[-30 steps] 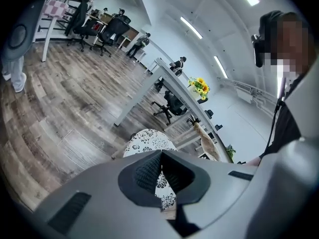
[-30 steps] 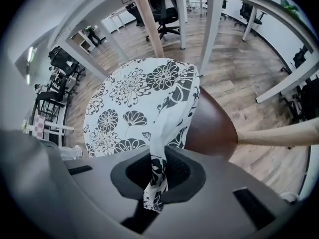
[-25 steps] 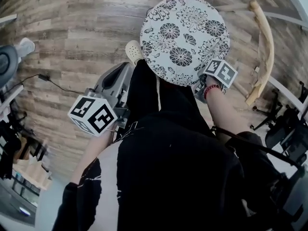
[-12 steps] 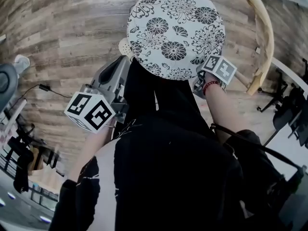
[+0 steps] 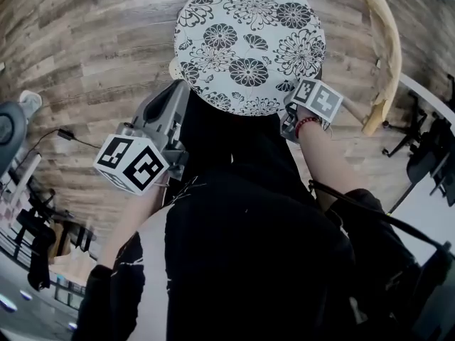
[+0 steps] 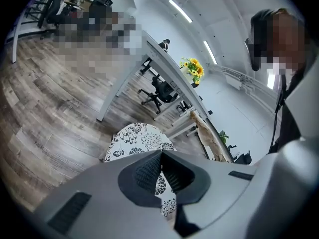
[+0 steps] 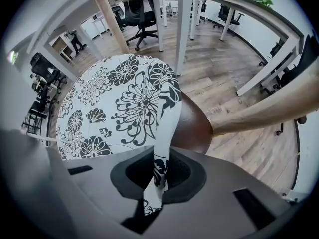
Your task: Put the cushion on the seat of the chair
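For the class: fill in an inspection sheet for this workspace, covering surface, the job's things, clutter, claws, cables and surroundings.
Surface: wood-plank floor; no table in use.
Job's things: floral cushion held by its edge over the chair's brown seat; contact with the seat cannot be told. Curved wooden backrest beside it.
Clutter: nothing seen.
Claws: right claw shut on the cushion's edge; left claw shut, nothing between its jaws, cushion beyond it.
Cables: black cable on the floor at the left.
Surroundings: white desks, office chair, yellow flowers.
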The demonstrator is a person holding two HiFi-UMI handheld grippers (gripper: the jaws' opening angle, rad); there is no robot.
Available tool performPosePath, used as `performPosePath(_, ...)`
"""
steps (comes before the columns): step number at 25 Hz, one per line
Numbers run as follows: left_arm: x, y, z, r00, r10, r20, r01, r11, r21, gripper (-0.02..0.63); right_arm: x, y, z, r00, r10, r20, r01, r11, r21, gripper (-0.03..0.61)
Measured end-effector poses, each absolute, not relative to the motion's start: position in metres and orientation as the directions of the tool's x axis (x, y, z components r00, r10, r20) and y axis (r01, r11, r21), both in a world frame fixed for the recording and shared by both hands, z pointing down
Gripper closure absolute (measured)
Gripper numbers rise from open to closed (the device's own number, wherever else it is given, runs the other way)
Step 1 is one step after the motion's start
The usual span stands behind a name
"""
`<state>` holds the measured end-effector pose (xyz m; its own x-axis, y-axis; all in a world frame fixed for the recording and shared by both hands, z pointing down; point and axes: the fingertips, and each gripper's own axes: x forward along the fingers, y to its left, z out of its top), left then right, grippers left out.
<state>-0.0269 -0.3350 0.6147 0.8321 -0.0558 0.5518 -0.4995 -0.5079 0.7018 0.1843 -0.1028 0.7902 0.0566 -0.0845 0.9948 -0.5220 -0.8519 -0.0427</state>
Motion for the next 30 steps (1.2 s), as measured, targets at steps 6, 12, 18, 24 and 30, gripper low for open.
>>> performPosePath(6,-0.021,-0.331,0.625,0.823,-0.025,0.568,-0.499,-0.51,0.701,0.603,0.185,-0.1,0.798,0.06,-0.103,0.993,-0.506,-0.861,-0.059,0.551)
performPosePath(12,-0.006,-0.324,0.629,0.823,0.024,0.568,-0.47,-0.534,0.703,0.603,0.185,-0.098,0.803,0.058,-0.141,0.988,-0.505,-0.858,-0.093,0.55)
performPosePath(18,0.008,-0.32,0.627,0.824,0.057,0.563,-0.442,-0.557,0.703,0.603,0.185,-0.099,0.806,0.047,-0.171,0.984,-0.501,-0.857,-0.125,0.55)
performPosePath(24,0.018,-0.31,0.63,0.821,0.102,0.562,-0.415,-0.571,0.709,0.603,0.184,-0.098,0.807,0.038,-0.225,0.974,-0.462,-0.868,-0.182,0.549)
performPosePath(30,0.029,-0.297,0.632,0.812,0.142,0.566,-0.397,-0.576,0.715,0.603,0.185,-0.098,0.808,0.031,-0.251,0.967,-0.494,-0.845,-0.204,0.549)
